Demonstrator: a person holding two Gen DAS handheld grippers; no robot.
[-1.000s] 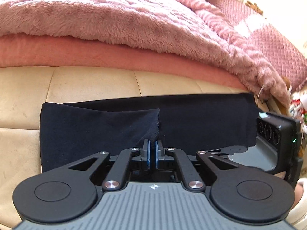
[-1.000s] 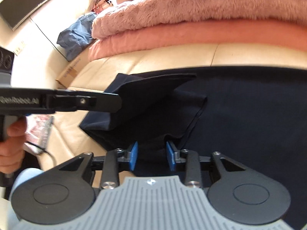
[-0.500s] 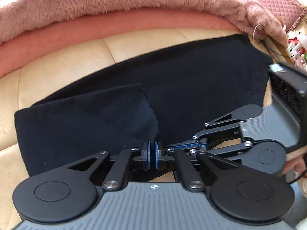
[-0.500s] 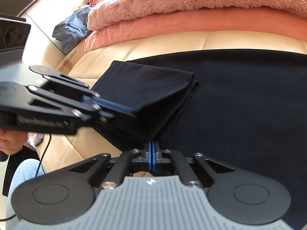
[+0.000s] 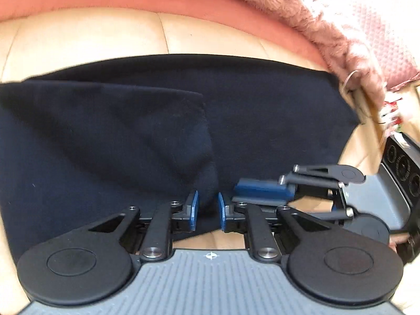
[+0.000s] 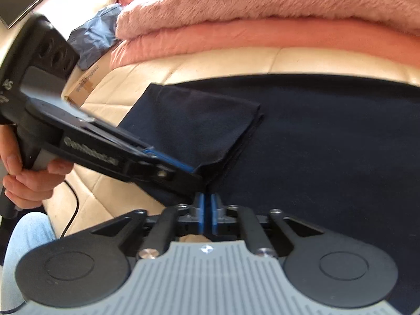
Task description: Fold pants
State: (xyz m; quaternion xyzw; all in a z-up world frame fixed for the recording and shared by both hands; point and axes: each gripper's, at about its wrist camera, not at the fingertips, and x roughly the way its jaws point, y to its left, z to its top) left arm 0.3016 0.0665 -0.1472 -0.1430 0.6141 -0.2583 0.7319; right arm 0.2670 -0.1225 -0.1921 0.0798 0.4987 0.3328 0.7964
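The dark navy pants (image 5: 262, 110) lie spread across the cream leather sofa (image 5: 86, 36), with one end folded back on itself so that a doubled flap (image 6: 199, 128) rests on top of the lower layer at the left. In the left wrist view the left gripper (image 5: 207, 208) sits at the near edge of the cloth with its blue pads parted; the rounded corner of the folded flap lies in the gap between them, and the pads do not press on it. The right gripper (image 5: 262, 189) shows just to its right in that view, low over the near hem. In the right wrist view the right gripper (image 6: 206, 212) has its blue pads drawn almost together with a thin dark line between them, right at the hem of the pants, but the pictures do not show whether cloth is pinched there. The left gripper (image 6: 181, 169) reaches in from the left in that view, its tip touching the flap's corner, held by a bare hand (image 6: 31, 181). Behind the pants, a fluffy pink blanket (image 6: 262, 2) is stacked on a salmon blanket (image 6: 262, 42) along the back of the sofa. A blue bundle of cloth (image 6: 97, 34) lies farther off at the left.
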